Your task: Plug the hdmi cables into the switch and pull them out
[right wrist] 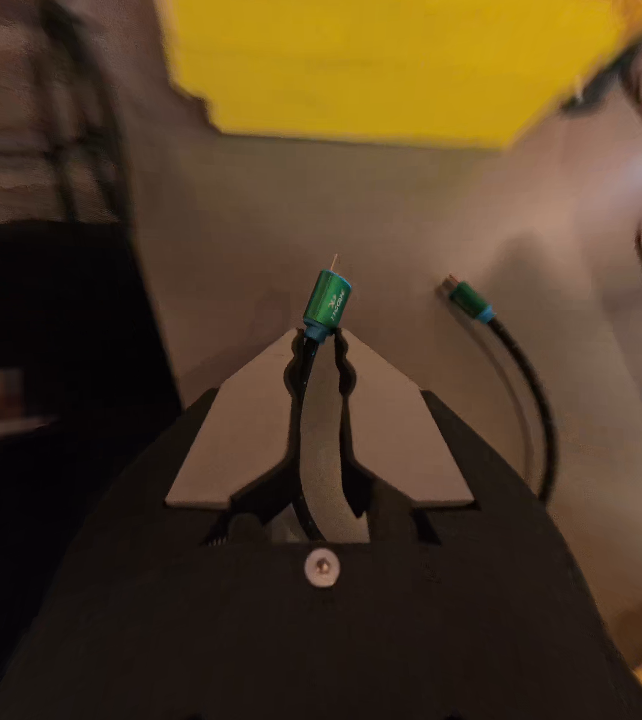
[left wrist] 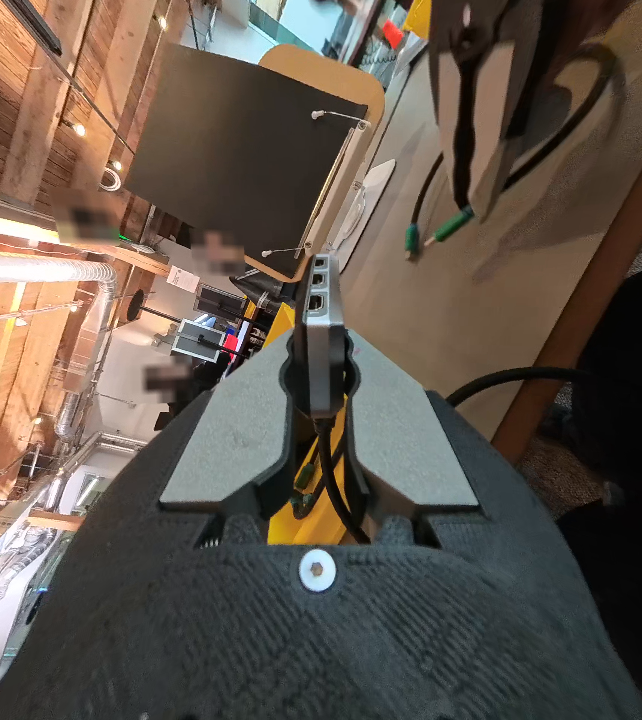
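My left gripper (left wrist: 319, 343) is shut on the grey HDMI switch (left wrist: 317, 311) and holds it on edge above the table, its three empty ports facing right. The switch's own black lead (left wrist: 329, 467) runs back between the fingers. My right gripper (right wrist: 317, 331) is shut on a black HDMI cable just behind its green plug (right wrist: 327, 298), which sticks out past the fingertips. In the left wrist view the right gripper (left wrist: 471, 206) hangs at the upper right with that green plug (left wrist: 449, 230) pointing toward the switch. A second green plug (right wrist: 467, 298) lies on the table; it also shows in the left wrist view (left wrist: 411, 241).
The beige table (left wrist: 467, 331) has a wooden edge (left wrist: 584, 311) at the right. A yellow bin (right wrist: 370, 66) stands beyond the plugs. A black board on a light stand (left wrist: 241, 156) and a white object (left wrist: 370, 195) are at the table's far end. There is about 15 centimetres between the tips of the two grippers.
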A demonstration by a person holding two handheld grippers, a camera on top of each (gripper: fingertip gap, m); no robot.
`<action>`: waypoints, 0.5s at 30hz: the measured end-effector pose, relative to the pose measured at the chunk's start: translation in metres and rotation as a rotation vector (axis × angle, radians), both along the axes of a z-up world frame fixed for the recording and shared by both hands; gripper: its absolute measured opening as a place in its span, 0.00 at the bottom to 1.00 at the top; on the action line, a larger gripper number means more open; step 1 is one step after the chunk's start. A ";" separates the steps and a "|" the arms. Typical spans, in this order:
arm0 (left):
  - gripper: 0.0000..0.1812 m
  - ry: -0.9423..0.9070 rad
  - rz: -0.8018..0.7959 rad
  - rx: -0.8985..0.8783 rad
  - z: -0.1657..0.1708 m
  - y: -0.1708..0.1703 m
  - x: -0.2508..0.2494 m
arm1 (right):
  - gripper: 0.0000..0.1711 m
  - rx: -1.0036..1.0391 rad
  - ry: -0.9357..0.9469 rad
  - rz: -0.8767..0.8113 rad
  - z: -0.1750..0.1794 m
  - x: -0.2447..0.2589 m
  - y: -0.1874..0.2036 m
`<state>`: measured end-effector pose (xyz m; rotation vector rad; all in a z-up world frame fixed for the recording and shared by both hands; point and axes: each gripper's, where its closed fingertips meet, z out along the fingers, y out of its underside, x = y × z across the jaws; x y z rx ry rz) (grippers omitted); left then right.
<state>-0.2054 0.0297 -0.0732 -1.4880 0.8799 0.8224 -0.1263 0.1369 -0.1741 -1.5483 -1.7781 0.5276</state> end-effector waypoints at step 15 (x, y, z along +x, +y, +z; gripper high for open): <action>0.10 -0.025 -0.055 -0.049 -0.008 0.002 0.025 | 0.04 0.030 0.382 0.501 0.102 0.025 -0.091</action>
